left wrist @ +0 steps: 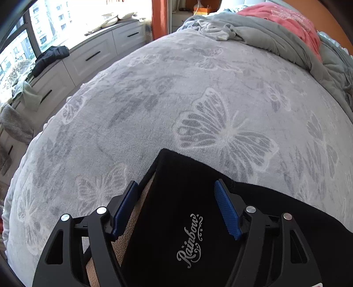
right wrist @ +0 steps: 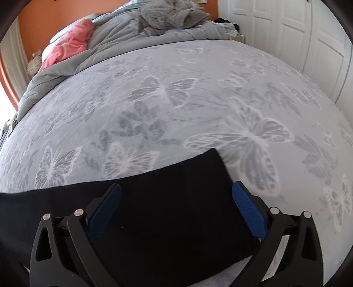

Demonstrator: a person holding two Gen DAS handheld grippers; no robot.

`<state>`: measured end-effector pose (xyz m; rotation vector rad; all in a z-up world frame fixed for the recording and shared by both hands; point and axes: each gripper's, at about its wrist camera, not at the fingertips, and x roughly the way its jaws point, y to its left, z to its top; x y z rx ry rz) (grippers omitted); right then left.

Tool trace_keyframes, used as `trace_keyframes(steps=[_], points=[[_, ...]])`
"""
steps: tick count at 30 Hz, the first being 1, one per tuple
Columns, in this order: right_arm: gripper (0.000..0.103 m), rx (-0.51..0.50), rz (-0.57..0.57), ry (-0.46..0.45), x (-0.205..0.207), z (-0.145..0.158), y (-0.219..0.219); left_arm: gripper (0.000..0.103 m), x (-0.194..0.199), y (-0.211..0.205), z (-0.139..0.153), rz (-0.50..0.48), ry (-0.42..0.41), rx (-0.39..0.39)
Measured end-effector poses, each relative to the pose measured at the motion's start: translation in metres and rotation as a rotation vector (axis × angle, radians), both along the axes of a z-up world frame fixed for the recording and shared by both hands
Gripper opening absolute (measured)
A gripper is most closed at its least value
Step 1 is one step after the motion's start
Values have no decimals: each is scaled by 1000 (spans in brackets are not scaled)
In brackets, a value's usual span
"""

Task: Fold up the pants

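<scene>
Black pants (left wrist: 183,198) with a silver "Rainbow" logo and tan fleece lining lie flat on the grey butterfly-print bedspread (left wrist: 198,99). My left gripper (left wrist: 176,187) is open, its blue pads either side of the pants' corner end, just above the cloth. In the right wrist view the same black pants (right wrist: 165,187) stretch left across the bedspread (right wrist: 176,99). My right gripper (right wrist: 176,189) is open and hovers over the pants' right end, holding nothing.
A bunched grey duvet (left wrist: 275,37) and a pink cloth (left wrist: 293,19) lie at the head of the bed; they also show in the right wrist view (right wrist: 123,35). A window bench with drawers (left wrist: 92,53) runs left of the bed. White closet doors (right wrist: 308,33) stand at right.
</scene>
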<state>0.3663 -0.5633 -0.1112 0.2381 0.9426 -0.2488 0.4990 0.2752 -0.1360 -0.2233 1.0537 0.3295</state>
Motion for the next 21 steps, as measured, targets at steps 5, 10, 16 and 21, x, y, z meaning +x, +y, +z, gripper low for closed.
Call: trace_keyframes(steps=[5, 10, 16, 21], points=[[0, 28, 109, -12, 0, 13, 34, 8, -16, -1, 26, -30, -48, -59], [0, 3, 152, -204, -54, 98, 45, 7, -70, 2, 99, -87, -181, -130], [0, -24, 161, -255, -136, 155, 30, 7, -165, 7, 155, -161, -255, -174], [19, 49, 79, -106, -119, 116, -8, 7, -172, 0, 135, -149, -179, -160]])
